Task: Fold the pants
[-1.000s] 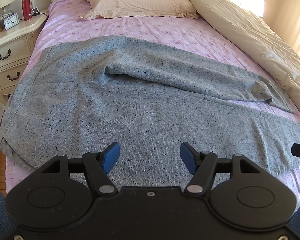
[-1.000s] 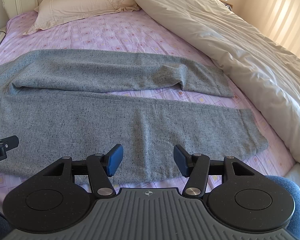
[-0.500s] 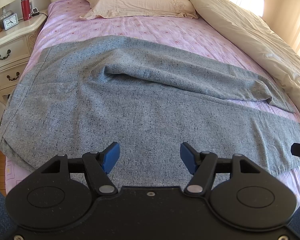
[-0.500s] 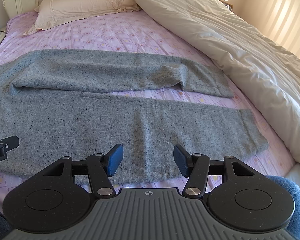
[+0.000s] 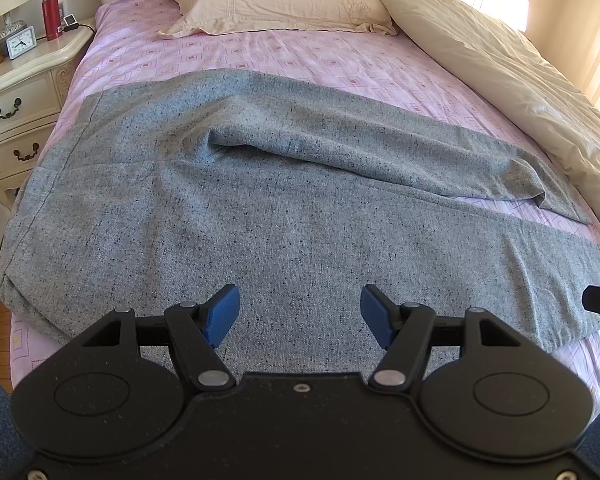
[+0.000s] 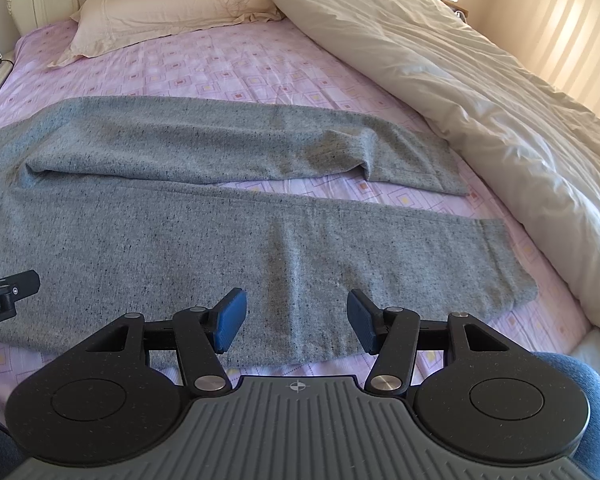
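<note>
Grey speckled pants (image 5: 284, 208) lie spread flat across the pink patterned bed sheet (image 5: 308, 56), waistband at the left edge, both legs running to the right. A strip of sheet shows between the far leg (image 6: 228, 148) and the near leg (image 6: 260, 256). My left gripper (image 5: 300, 314) hovers open over the seat and upper near leg, nothing between its blue pads. My right gripper (image 6: 294, 318) hangs open above the near leg's front edge, also empty. The tip of the right gripper shows at the right edge of the left wrist view.
A cream duvet (image 6: 460, 92) is heaped along the right side of the bed. A pillow (image 5: 276, 4) lies at the tufted headboard. A white nightstand (image 5: 16, 92) at the left carries a lamp, clock and red bottle (image 5: 51, 14).
</note>
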`<action>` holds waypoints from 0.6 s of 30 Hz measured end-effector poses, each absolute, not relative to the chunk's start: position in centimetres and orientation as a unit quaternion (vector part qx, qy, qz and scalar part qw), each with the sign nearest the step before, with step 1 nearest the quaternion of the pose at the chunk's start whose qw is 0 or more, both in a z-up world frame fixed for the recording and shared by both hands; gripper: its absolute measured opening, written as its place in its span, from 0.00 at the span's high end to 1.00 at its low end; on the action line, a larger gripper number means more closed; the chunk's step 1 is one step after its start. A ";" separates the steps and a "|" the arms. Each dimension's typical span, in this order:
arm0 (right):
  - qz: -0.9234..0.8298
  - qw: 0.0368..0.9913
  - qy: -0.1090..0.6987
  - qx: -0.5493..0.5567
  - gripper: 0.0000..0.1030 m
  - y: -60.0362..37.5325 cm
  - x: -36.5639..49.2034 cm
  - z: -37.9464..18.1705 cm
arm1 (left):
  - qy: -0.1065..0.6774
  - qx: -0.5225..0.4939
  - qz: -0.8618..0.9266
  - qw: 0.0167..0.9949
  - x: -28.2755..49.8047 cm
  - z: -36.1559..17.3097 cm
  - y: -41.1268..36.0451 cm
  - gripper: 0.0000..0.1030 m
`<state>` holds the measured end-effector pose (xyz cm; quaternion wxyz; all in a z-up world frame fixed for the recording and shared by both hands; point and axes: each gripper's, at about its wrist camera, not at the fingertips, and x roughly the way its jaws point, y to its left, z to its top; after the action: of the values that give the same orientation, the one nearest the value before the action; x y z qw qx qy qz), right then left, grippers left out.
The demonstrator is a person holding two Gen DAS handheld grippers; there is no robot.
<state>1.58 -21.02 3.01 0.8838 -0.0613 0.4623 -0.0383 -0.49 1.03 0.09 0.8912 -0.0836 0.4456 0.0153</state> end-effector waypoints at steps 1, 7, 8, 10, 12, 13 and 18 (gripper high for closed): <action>-0.039 0.884 0.462 -0.061 0.47 -21.0 1.6 3.0 | 0.446 -0.084 0.015 0.891 -0.5 0.1 1.0 0.34; -0.039 0.884 0.462 -0.061 0.47 -21.0 1.6 3.0 | 0.446 -0.083 0.016 0.891 -0.4 0.0 1.0 0.34; -0.039 0.884 0.462 -0.061 0.47 -21.0 1.6 3.0 | 0.446 -0.083 0.016 0.891 -0.5 0.0 1.0 0.34; -0.039 0.884 0.462 -0.061 0.47 -21.0 1.6 3.0 | 0.447 -0.083 0.016 0.891 -0.4 0.0 1.0 0.34; -0.039 0.884 0.462 -0.061 0.47 -21.0 1.6 3.0 | 0.446 -0.083 0.016 0.891 -0.4 0.0 1.1 0.34; -0.038 0.884 0.462 -0.060 0.47 -21.0 1.6 3.0 | 0.446 -0.082 0.016 0.891 -0.5 -0.1 1.1 0.34; -0.031 0.883 0.464 -0.058 0.47 -20.9 1.5 2.9 | 0.447 -0.086 0.015 0.890 -0.4 0.1 1.1 0.34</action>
<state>1.54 -20.89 2.86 0.8832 -0.0577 0.4645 -0.0306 -0.43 1.12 0.12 0.8902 -0.0863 0.4471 0.0148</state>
